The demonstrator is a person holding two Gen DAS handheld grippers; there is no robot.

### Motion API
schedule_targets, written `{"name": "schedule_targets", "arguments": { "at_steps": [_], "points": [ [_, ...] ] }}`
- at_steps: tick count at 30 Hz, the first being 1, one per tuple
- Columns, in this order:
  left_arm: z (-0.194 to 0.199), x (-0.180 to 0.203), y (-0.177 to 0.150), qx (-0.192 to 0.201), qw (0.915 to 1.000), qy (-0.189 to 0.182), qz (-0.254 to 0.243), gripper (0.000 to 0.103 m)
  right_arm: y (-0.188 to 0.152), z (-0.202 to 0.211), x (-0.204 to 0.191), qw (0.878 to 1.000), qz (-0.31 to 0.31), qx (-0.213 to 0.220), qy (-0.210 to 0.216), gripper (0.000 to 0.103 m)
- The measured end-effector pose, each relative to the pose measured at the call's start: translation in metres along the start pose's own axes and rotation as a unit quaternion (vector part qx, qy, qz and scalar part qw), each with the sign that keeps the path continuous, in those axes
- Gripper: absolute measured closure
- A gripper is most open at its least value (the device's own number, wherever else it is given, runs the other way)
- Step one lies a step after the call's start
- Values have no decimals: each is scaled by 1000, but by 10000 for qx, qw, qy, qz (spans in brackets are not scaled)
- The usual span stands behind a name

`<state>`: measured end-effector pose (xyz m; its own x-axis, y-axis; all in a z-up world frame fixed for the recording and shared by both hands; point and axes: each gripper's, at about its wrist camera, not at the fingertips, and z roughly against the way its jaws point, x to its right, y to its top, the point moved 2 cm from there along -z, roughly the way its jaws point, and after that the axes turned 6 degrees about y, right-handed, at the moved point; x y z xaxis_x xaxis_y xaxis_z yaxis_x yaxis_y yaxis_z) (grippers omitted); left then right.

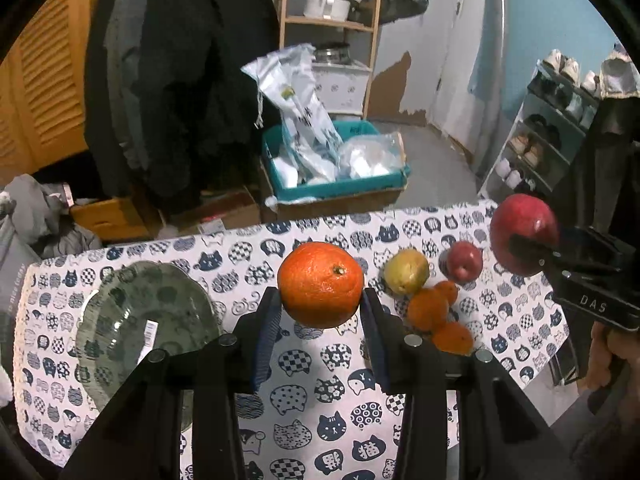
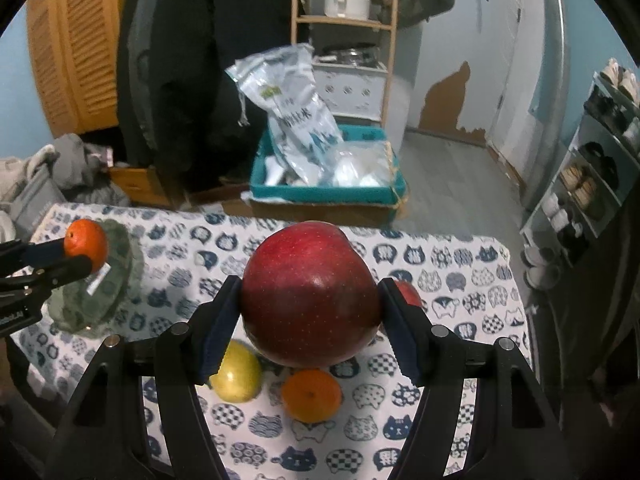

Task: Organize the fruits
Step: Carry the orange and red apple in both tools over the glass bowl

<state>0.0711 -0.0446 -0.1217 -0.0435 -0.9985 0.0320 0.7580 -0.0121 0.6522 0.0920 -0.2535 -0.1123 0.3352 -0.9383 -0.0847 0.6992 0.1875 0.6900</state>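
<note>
Plate (image 1: 120, 320) sits empty; my left gripper (image 1: 320, 312) clamps an orange (image 1: 320, 284), my right gripper (image 2: 310, 316) grips an apple (image 2: 310, 296), other fruits (image 1: 432, 292) wait

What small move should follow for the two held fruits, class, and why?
Probably carry the orange in the left gripper sideways over the empty green glass plate and lower it. Both fruits are already gripped and clear of the cat-print cloth; the right gripper holds the big red apple, and the plate lies nearest the left.
</note>
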Motion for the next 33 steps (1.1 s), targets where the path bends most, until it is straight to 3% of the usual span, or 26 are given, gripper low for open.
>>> {"name": "schedule_targets", "arguments": {
  "at_steps": [13,33],
  "points": [
    [23,-39,6,252,9989,92,386,62,30,-2,-52,9984,231,204,477,34],
    [21,-130,-13,193,9918,739,1026,62,57,-52,-149,9912,653,-17,1149,34]
  ]
}}
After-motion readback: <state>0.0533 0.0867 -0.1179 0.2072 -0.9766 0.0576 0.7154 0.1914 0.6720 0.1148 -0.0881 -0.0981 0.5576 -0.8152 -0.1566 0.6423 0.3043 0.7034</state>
